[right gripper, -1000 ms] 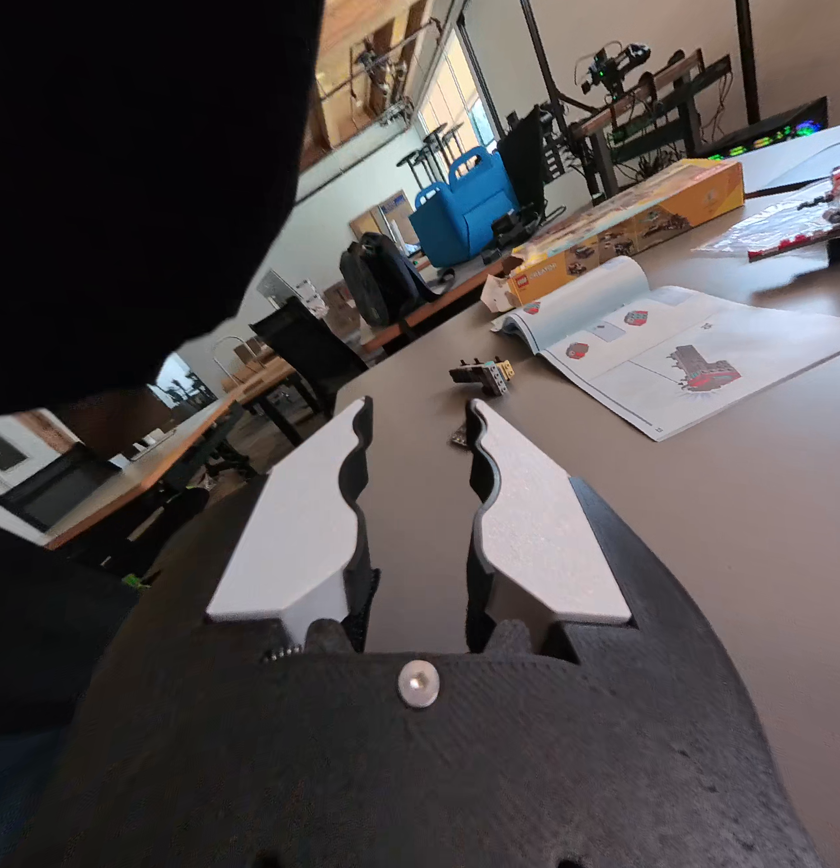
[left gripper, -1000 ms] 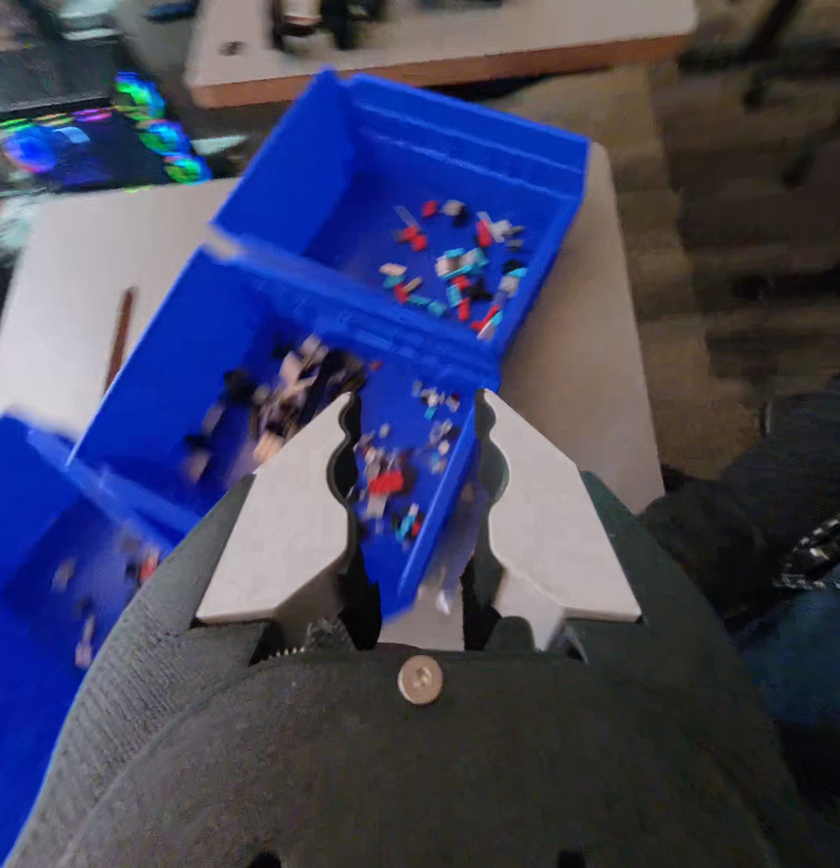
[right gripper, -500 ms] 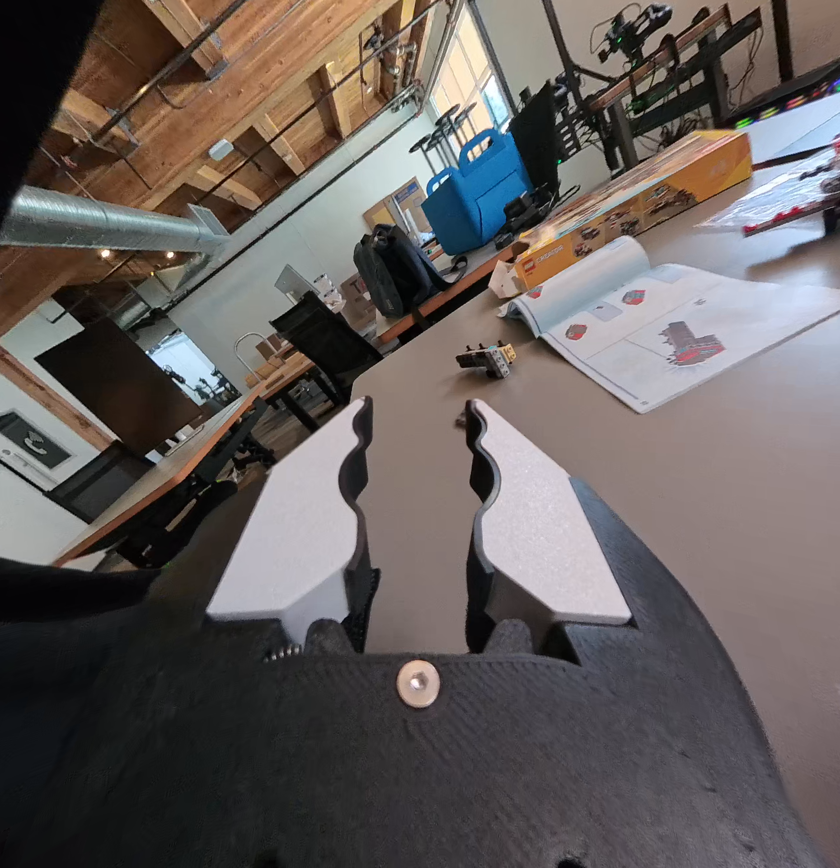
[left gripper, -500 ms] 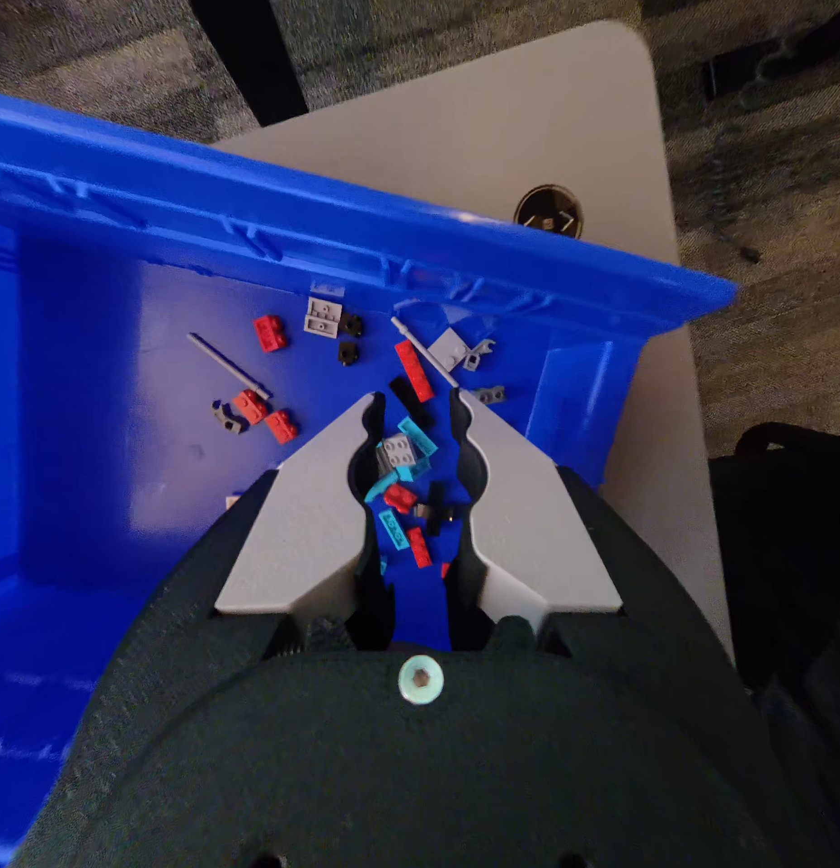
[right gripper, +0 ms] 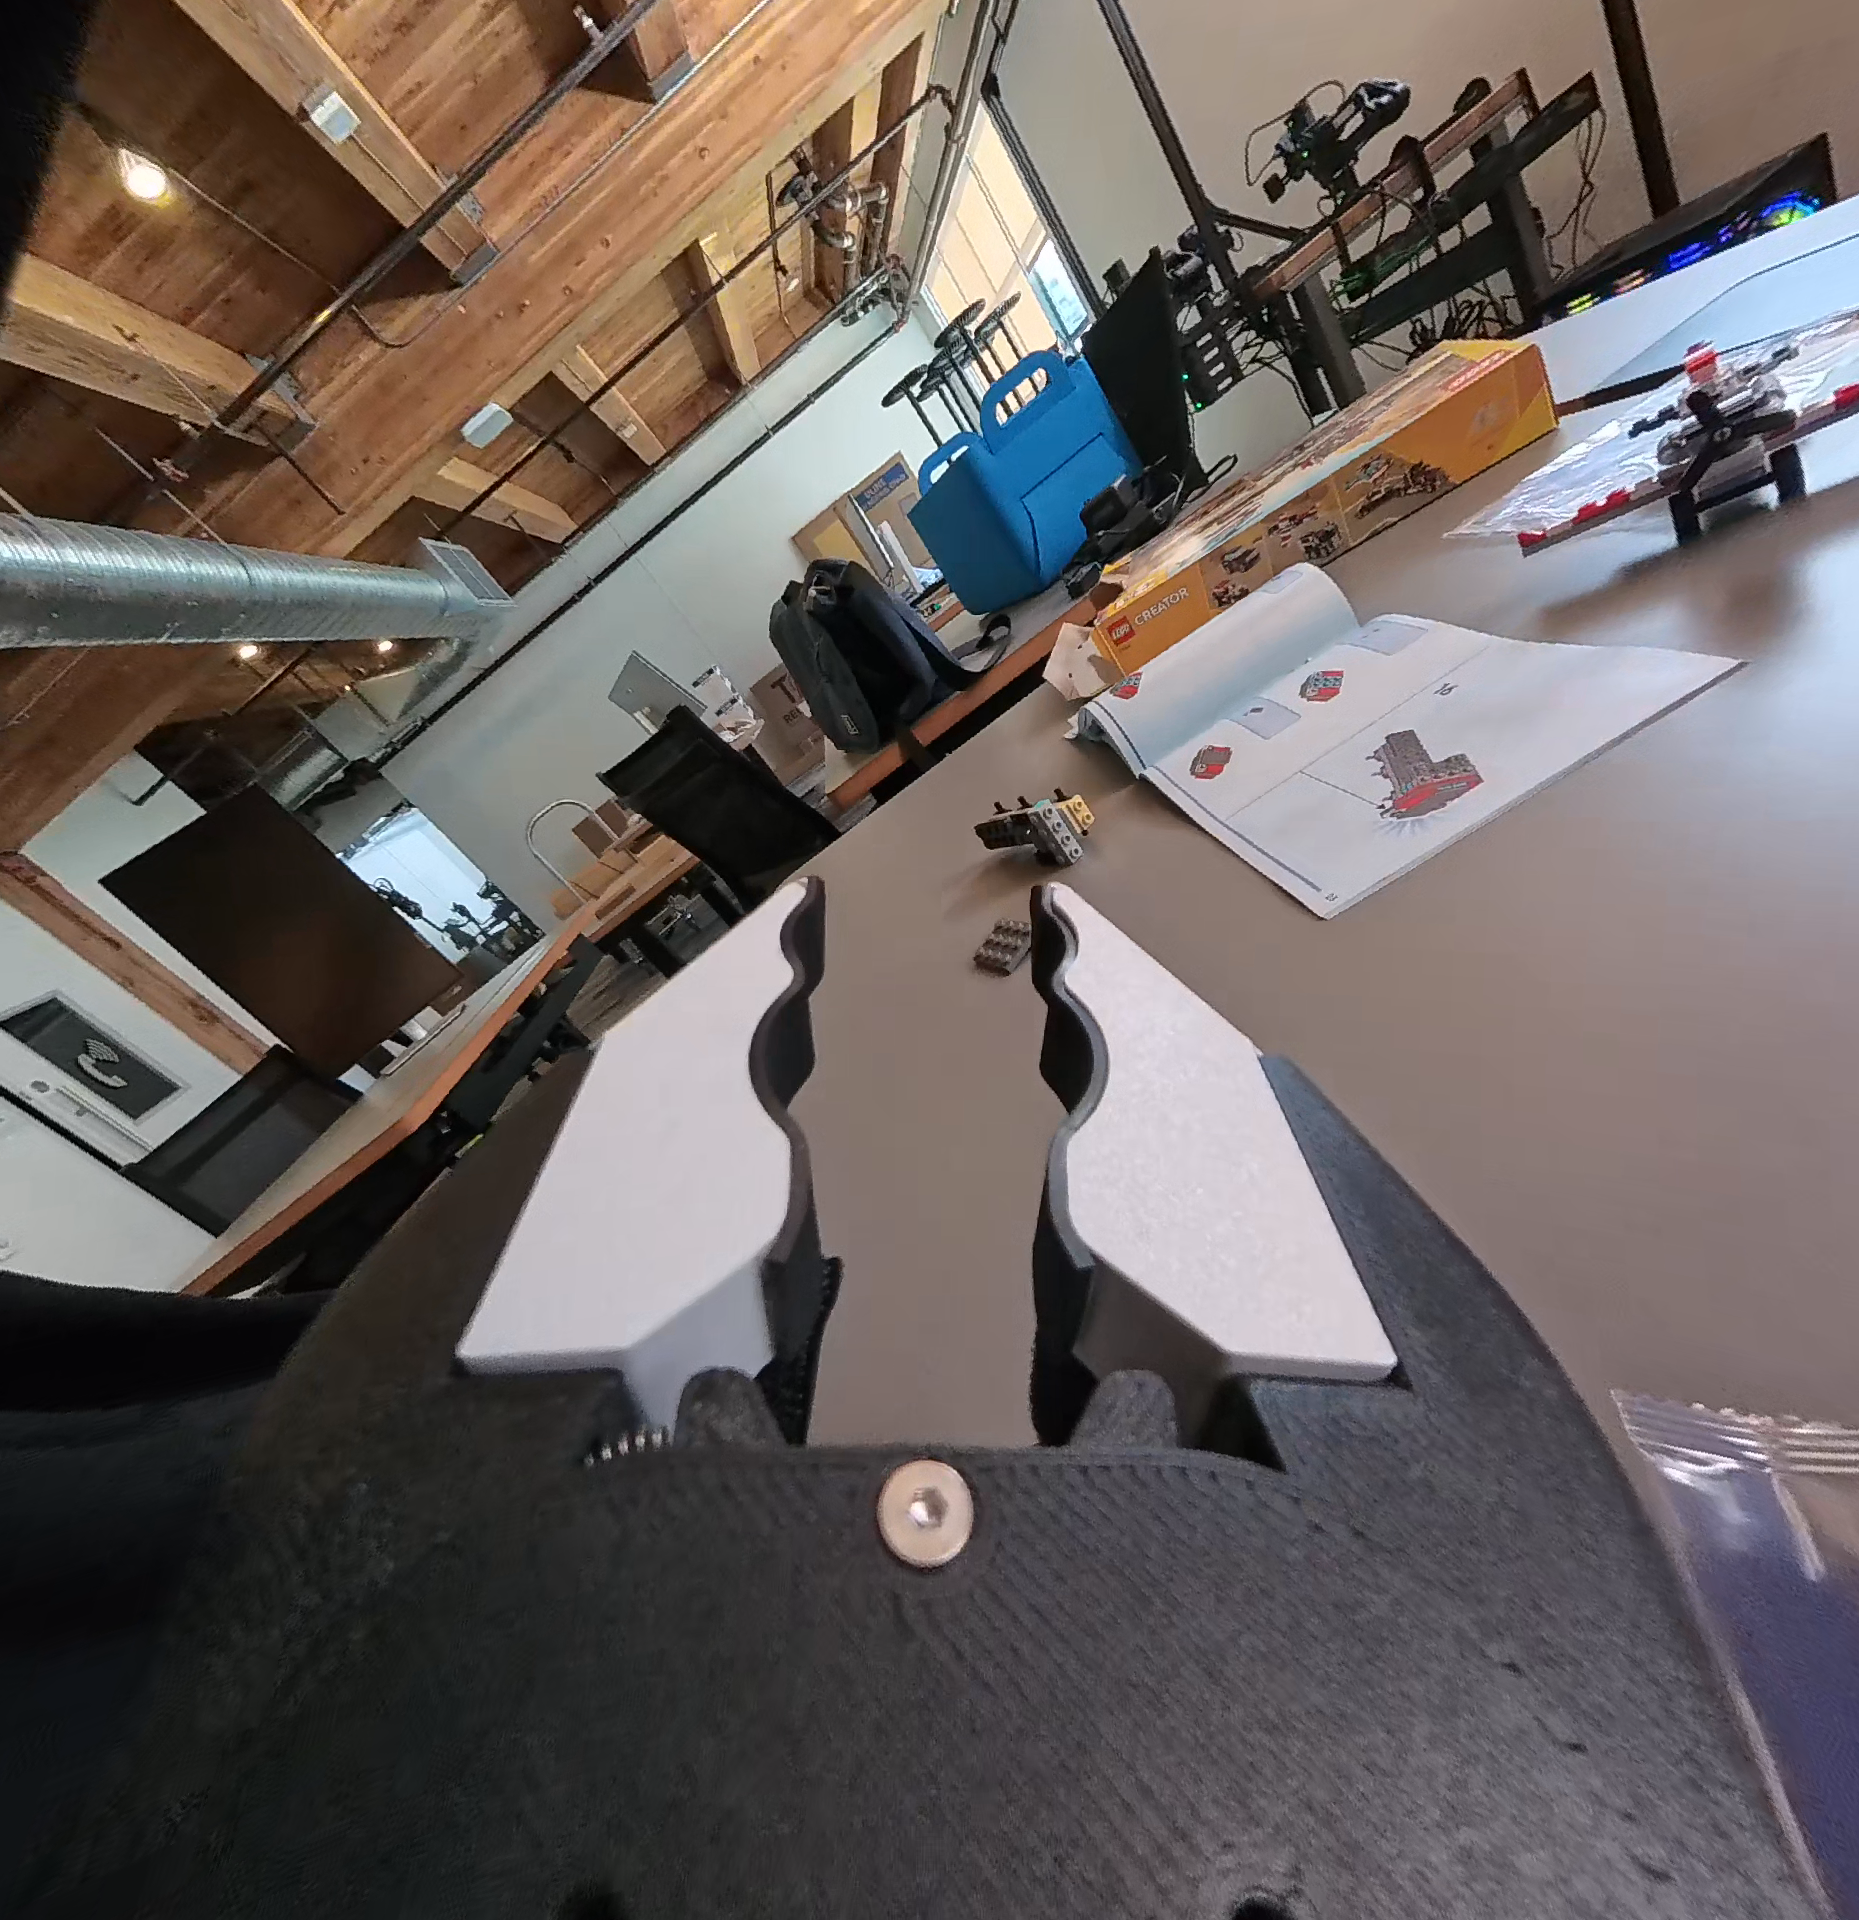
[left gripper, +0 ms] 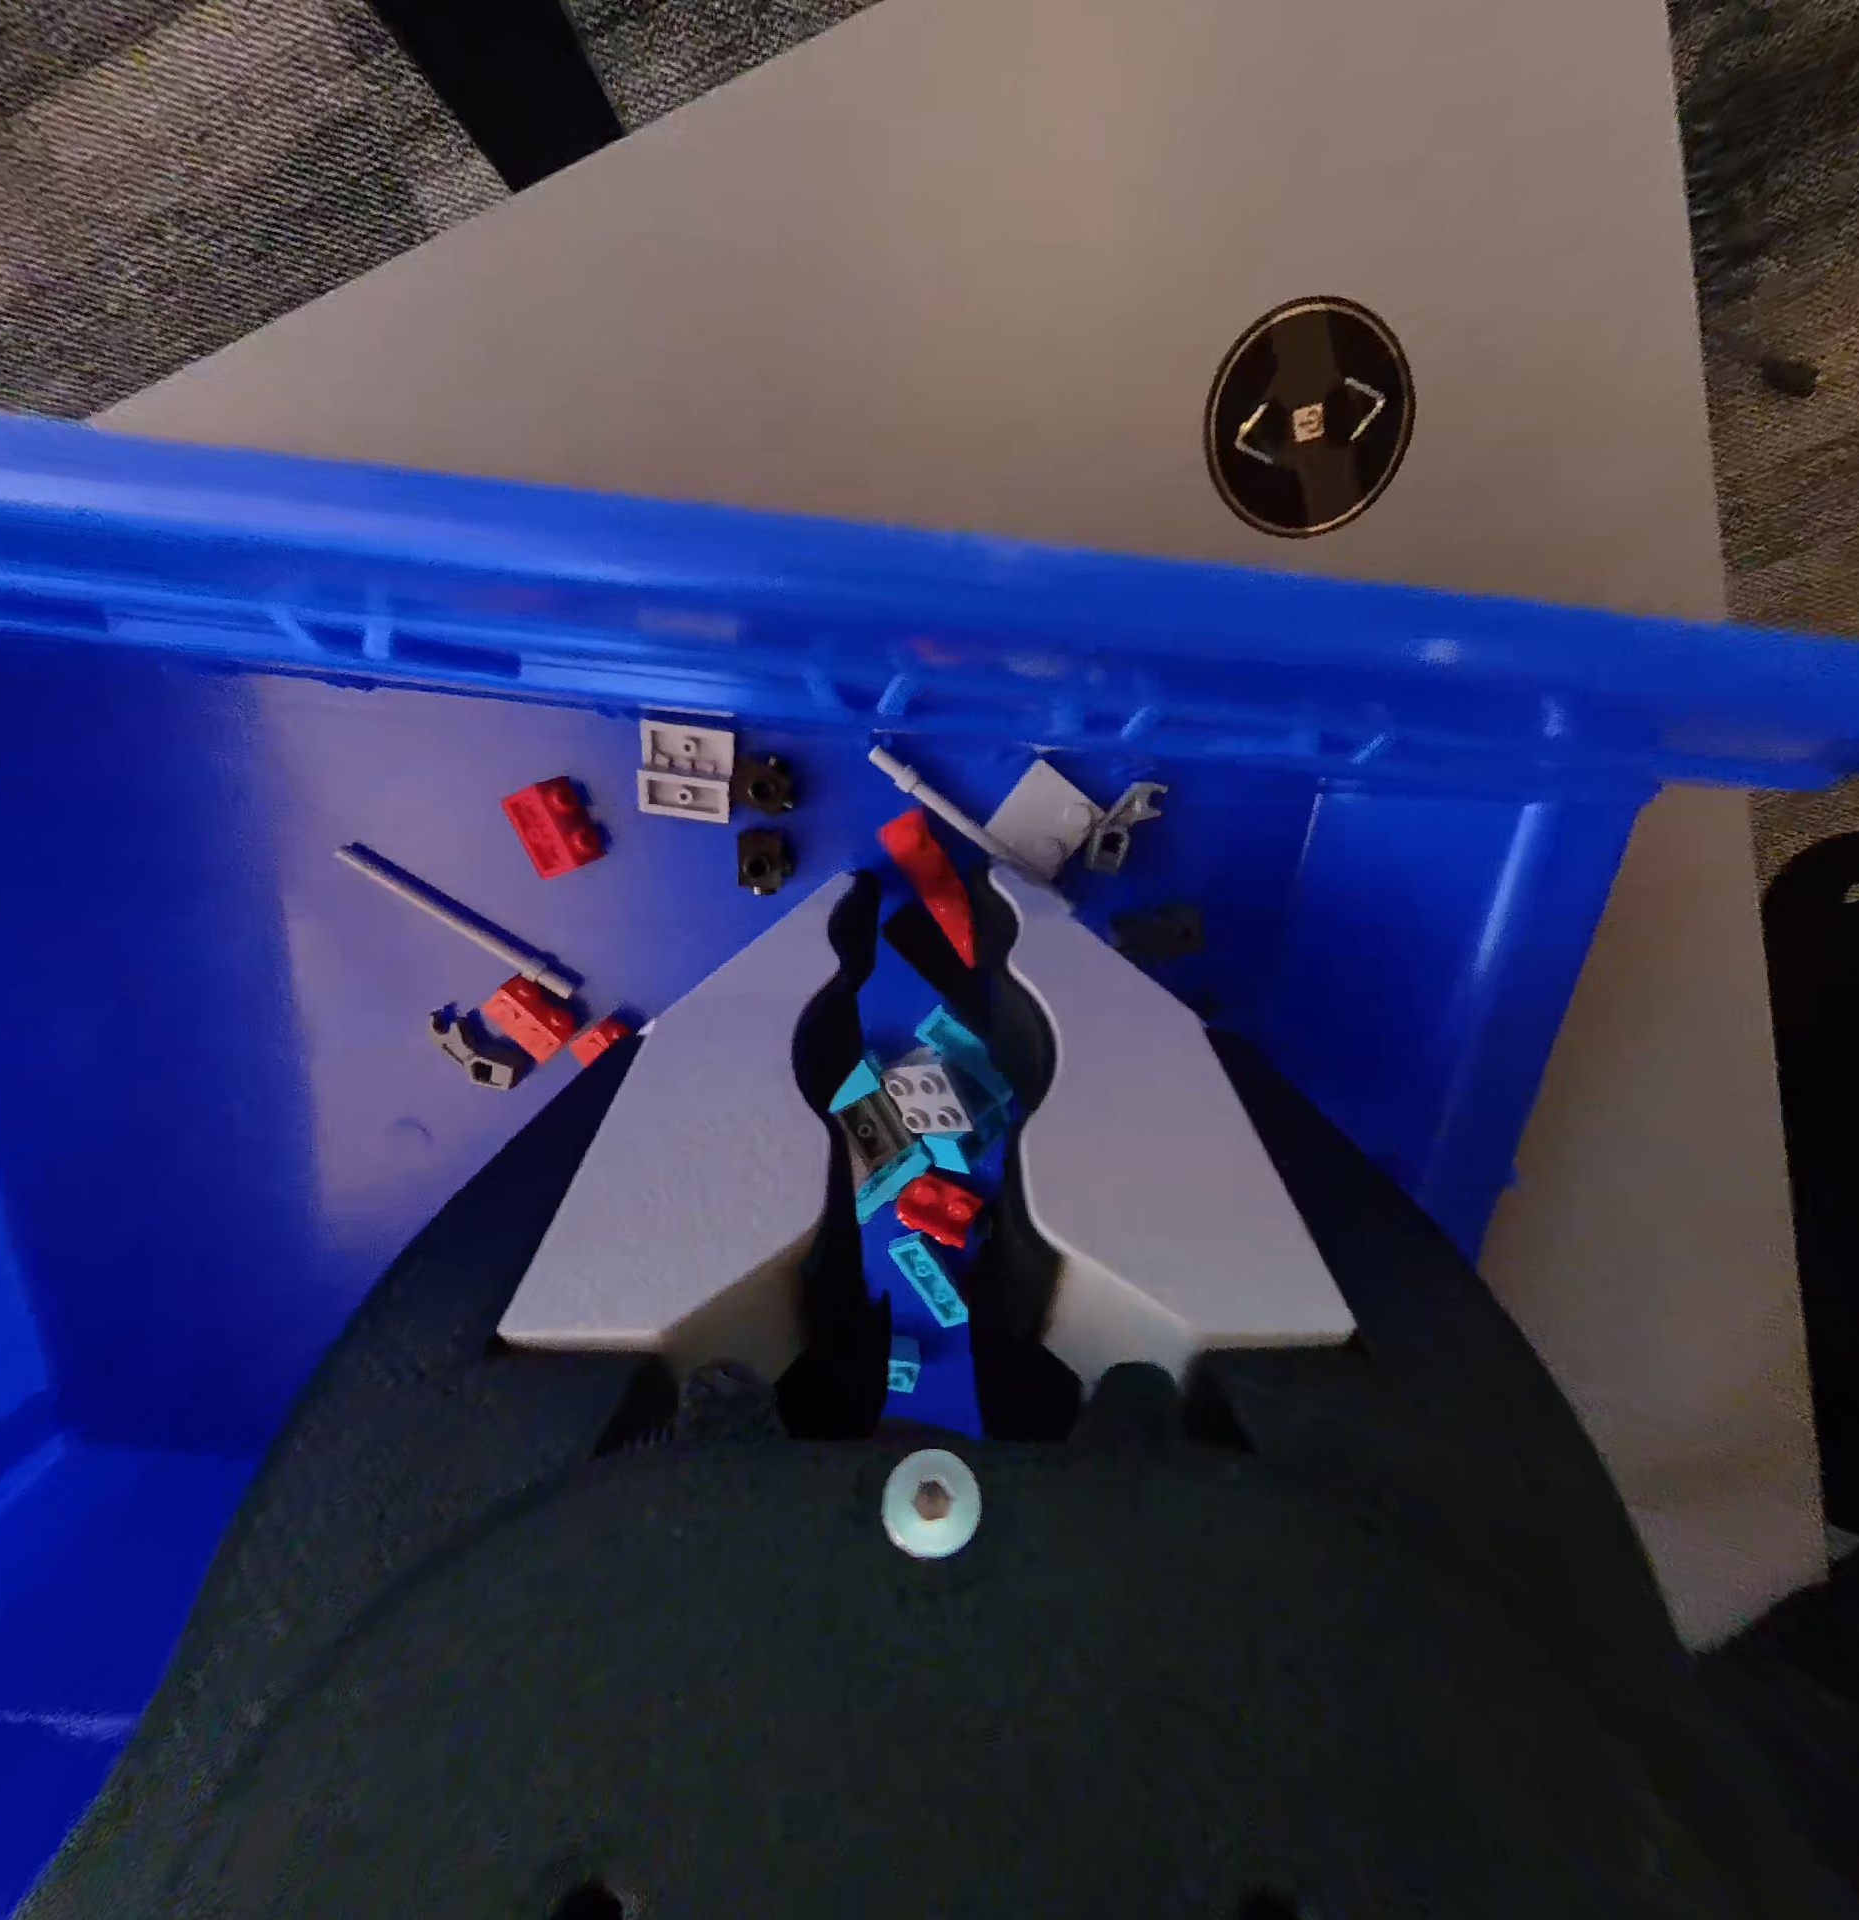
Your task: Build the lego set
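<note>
Lego pieces [left gripper: 920, 1117] lie loose on the floor of a blue plastic bin [left gripper: 904, 613], which stands on a pale desk [left gripper: 1008, 312]. The left tongs [left gripper: 920, 894] reach down into the bin with a narrow gap between their tips, gripping nothing. A long red piece [left gripper: 930, 873] lies on the bin floor right at that gap. Deeper between the two fingers sits a small heap of teal, grey and red bricks. To the left are a red brick [left gripper: 553, 826], a thin grey rod [left gripper: 457, 920] and two light grey plates [left gripper: 684, 774]. A round black and gold disc [left gripper: 1307, 416] is set in the desk beyond the bin.

The right tongs [right gripper: 925, 909] hover low over a brown desk [right gripper: 1527, 1039], parted and empty. Just ahead of their tips lies a small dark studded plate [right gripper: 1003, 945], and a little farther a small grey and black assembly [right gripper: 1039, 826]. An open instruction booklet [right gripper: 1403, 738] lies to the right, with a yellow set box [right gripper: 1320, 520] behind it. A partly built model [right gripper: 1725, 436] stands on a clear plastic bag at the far right.
</note>
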`<state>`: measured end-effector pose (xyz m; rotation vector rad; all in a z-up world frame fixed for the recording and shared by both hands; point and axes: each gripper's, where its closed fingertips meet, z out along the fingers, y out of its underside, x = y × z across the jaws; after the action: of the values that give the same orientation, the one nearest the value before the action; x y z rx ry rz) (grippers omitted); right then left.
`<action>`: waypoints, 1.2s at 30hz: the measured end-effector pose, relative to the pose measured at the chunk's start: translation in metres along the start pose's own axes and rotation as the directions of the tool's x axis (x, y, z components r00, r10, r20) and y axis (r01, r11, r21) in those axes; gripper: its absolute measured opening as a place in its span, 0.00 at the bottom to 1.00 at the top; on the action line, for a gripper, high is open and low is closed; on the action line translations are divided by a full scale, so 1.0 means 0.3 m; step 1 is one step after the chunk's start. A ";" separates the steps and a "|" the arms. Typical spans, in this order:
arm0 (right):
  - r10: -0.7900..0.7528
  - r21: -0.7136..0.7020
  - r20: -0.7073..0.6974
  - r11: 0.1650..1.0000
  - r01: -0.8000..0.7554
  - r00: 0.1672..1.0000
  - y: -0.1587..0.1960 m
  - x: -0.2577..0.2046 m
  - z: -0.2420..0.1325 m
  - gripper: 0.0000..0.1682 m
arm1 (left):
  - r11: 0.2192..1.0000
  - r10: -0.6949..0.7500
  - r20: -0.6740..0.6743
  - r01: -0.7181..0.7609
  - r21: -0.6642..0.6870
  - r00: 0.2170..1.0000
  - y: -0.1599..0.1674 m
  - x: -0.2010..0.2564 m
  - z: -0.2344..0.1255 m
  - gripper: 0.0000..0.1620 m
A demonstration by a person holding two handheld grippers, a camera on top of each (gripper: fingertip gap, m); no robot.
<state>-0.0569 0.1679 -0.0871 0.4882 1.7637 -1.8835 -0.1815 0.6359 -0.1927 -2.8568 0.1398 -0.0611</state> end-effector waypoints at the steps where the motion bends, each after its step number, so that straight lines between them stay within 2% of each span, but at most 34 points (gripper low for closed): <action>1: 0.000 0.001 0.000 1.000 0.000 1.000 0.000 0.000 0.000 0.23 | 1.000 0.013 0.018 -0.013 0.000 1.000 0.001 -0.008 0.001 0.08; 6: -0.005 -0.007 -0.004 1.000 0.005 1.000 0.004 0.000 0.003 0.23 | 1.000 0.017 0.003 -0.017 0.016 1.000 0.001 0.006 -0.012 0.05; 10: -0.005 0.001 -0.002 1.000 0.005 1.000 0.000 -0.001 -0.001 0.23 | 0.996 -0.011 -0.004 0.011 0.092 1.000 -0.029 0.016 -0.099 0.05; 15: -0.001 0.007 0.009 1.000 0.001 1.000 -0.003 -0.005 -0.006 0.23 | 0.972 -0.081 -0.052 0.090 0.215 0.995 -0.027 0.055 -0.305 0.05; 19: 0.010 0.011 0.017 1.000 -0.010 1.000 -0.008 -0.005 -0.021 0.23 | 0.923 -0.179 -0.039 0.181 0.339 0.983 0.076 0.064 -0.557 0.05; 21: 0.020 0.022 0.021 1.000 -0.020 1.000 -0.016 -0.002 -0.034 0.23 | 0.880 -0.267 -0.006 0.246 0.405 0.964 0.185 0.051 -0.694 0.05; 23: 0.029 0.031 0.027 0.999 -0.030 0.999 -0.022 -0.001 -0.048 0.23 | 0.830 -0.376 0.044 0.315 0.460 0.926 0.339 0.038 -0.820 0.05; 26: 0.043 0.051 0.040 0.998 -0.045 0.998 -0.034 -0.001 -0.064 0.23 | 0.735 -0.560 0.103 0.435 0.521 0.822 0.628 0.057 -0.964 0.05; 28: 0.048 0.060 0.050 0.997 -0.051 0.998 -0.039 -0.004 -0.070 0.23 | 0.653 -0.673 0.114 0.515 0.555 0.731 0.827 0.107 -1.020 0.05; 32: 0.045 0.061 0.054 0.997 -0.049 0.998 -0.040 -0.007 -0.070 0.23 | 0.472 -0.845 0.093 0.651 0.594 0.527 1.202 0.271 -1.020 0.05; 34: 0.044 0.064 0.055 0.997 -0.048 0.998 -0.041 -0.008 -0.071 0.23 | 0.364 -0.903 0.045 0.708 0.605 0.427 1.345 0.362 -0.972 0.05; 36: 0.047 0.073 0.052 0.996 -0.051 0.998 -0.045 -0.005 -0.074 0.23 | 0.296 -0.934 0.011 0.755 0.585 0.357 1.453 0.451 -0.883 0.05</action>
<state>-0.0654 0.1905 -0.0774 0.5020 1.6393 -1.9164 -0.1007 0.1325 -0.0560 -1.9923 -1.3550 0.1873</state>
